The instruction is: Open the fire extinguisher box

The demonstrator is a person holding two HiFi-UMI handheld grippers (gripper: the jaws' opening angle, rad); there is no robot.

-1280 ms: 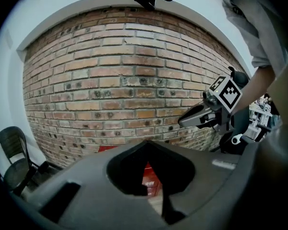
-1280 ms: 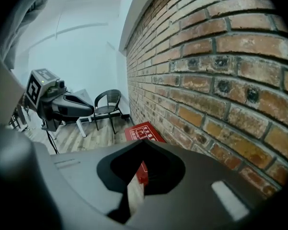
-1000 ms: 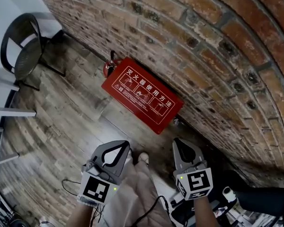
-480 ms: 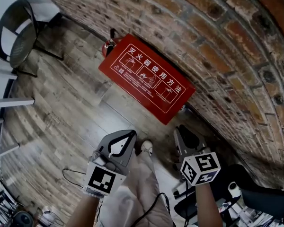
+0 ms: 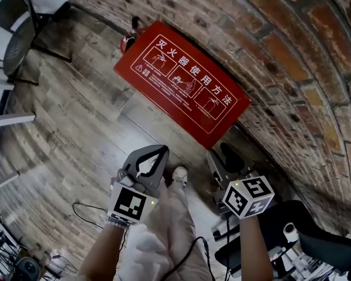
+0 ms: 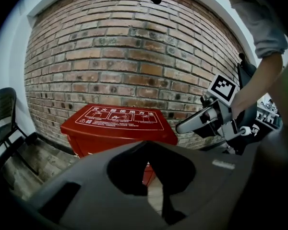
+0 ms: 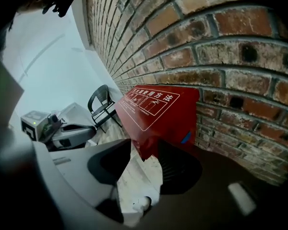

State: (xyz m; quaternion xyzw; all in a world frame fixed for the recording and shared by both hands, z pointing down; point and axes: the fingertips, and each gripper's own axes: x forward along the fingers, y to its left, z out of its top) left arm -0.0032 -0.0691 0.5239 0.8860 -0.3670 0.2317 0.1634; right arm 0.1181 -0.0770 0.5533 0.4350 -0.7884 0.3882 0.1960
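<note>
The red fire extinguisher box [image 5: 181, 89] stands on the wood floor against the brick wall, its lid with white printed instructions down. In the left gripper view the box [image 6: 117, 121] lies straight ahead. In the right gripper view the box's corner [image 7: 153, 109] shows just beyond the jaws. My left gripper [image 5: 162, 151] hovers short of the box's near side, its jaws shut and empty. My right gripper [image 5: 222, 156] hangs near the box's right corner; its jaws are opening, with only floor and the box's edge seen through the gap.
An extinguisher's top [image 5: 130, 37] pokes out behind the box's far end. A black chair [image 5: 14, 31] stands at the left by white table legs. Cables [image 5: 82, 212] lie on the floor. A rolling chair base [image 5: 292, 233] sits at the lower right. The brick wall [image 5: 281, 51] closes off the right side.
The view has closed in on the box, which now looks larger. Both grippers have moved forward toward it. The right gripper's jaws have parted from shut.
</note>
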